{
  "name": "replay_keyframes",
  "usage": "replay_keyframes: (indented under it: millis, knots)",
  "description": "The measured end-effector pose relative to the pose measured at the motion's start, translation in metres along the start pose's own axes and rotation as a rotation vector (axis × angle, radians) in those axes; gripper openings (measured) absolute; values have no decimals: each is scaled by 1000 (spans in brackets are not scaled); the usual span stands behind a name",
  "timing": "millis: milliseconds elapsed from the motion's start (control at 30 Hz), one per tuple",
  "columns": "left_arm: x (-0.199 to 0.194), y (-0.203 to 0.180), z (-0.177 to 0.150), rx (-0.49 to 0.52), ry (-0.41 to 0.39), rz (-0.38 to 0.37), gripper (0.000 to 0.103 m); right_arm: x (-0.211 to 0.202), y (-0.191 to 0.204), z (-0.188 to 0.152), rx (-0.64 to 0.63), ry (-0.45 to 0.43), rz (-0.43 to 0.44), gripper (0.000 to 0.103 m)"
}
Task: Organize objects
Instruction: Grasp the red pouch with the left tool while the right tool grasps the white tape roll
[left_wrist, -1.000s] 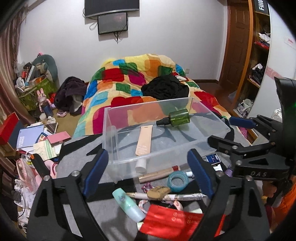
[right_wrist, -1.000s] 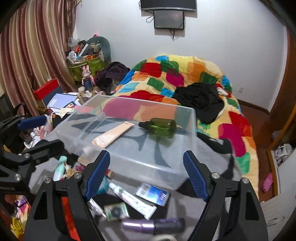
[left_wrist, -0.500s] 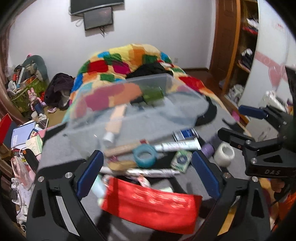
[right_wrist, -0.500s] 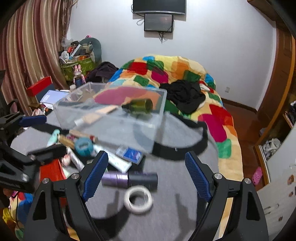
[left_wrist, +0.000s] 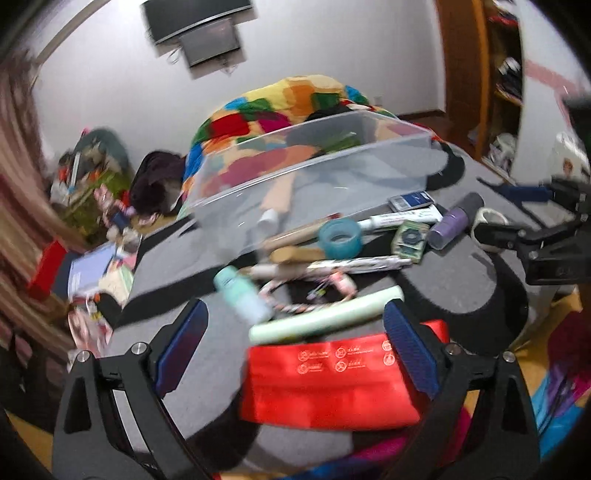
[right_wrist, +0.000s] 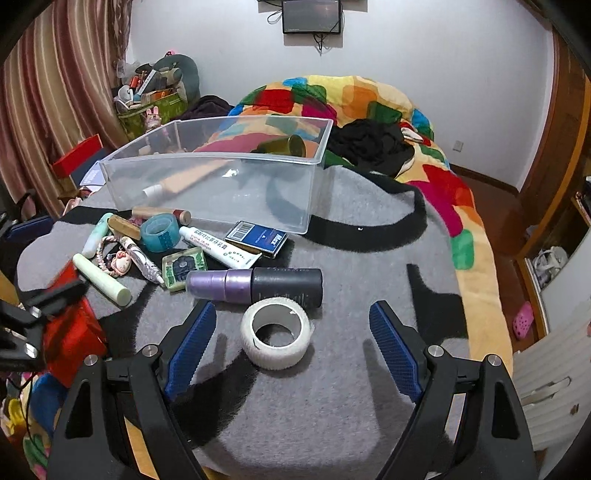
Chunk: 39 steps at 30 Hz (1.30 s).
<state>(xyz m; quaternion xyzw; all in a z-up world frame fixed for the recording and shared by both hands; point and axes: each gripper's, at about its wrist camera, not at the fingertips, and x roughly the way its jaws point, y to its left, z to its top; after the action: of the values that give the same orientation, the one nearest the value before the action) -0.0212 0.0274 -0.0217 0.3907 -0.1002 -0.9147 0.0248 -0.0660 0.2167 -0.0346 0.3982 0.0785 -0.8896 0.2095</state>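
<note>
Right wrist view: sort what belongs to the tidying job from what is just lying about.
Job:
clear bin
white tape
purple bottle
blue box
teal tape
tube

Lying about:
quilt
black clothes
curtain
pink shoe

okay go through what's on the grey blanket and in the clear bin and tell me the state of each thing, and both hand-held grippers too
Clear bin: upright, open-topped, holds two items.
Green bottle: lying on its side in the bin.
Peach tube: lying flat in the bin.
White tape roll: flat on the blanket, outside the bin.
Purple bottle: on its side, outside the bin.
Left hand-held gripper: open, empty.
Right hand-held gripper: open, empty.
</note>
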Motion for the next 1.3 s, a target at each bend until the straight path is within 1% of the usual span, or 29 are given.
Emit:
replay_keyframes:
  millis: [67, 100, 167, 233, 367, 467, 567, 767, 933, 1000, 1067, 1133, 1200, 1267, 1300]
  knots:
    - [-9, 9, -4, -54, -7, -12, 97, 0, -1, -2, 9, 2, 1, 83]
    - [-14, 13, -7, -73, -13, -31, 97, 0, -1, -3, 12, 1, 2, 83]
    - [-23, 15, -12, -72, -18, -71, 97, -3, -2, -4, 18, -4, 11, 83]
    - [-28, 12, -19, -31, -11, -107, 97, -6, -3, -5, 19, -9, 18, 83]
    - [-32, 2, -36, 52, 7, -106, 97, -15, -5, -5, 20, -24, 17, 83]
    - [-27, -6, -45, 109, 35, -105, 97, -14, -7, -6, 23, -18, 20, 83]
    - [-18, -13, -42, 143, 47, -101, 97, -11, -6, -7, 20, -5, 24, 83]
    - [-9, -33, -20, 245, 9, -139, 97, -8, -5, -8, 5, -4, 37, 83]
    - [5, -41, 1, 299, 12, -218, 97, -1, -9, -10, 24, 14, 65, 82]
    - [13, -41, 7, 298, 34, -260, 97, 3, -9, -11, 27, 22, 77, 79]
    - [19, -43, 12, 282, 54, -299, 97, 5, -8, -11, 23, 29, 86, 72]
    - [24, -43, 16, 266, 59, -332, 97, 7, -8, -10, 19, 31, 90, 67]
    - [27, -44, 20, 252, 55, -348, 97, 8, -8, -9, 20, 31, 95, 63]
    - [29, -46, 21, 236, 54, -363, 92, 11, -7, -9, 21, 33, 95, 52]
    - [30, -47, 20, 225, 57, -381, 86, 12, -7, -8, 21, 36, 94, 49]
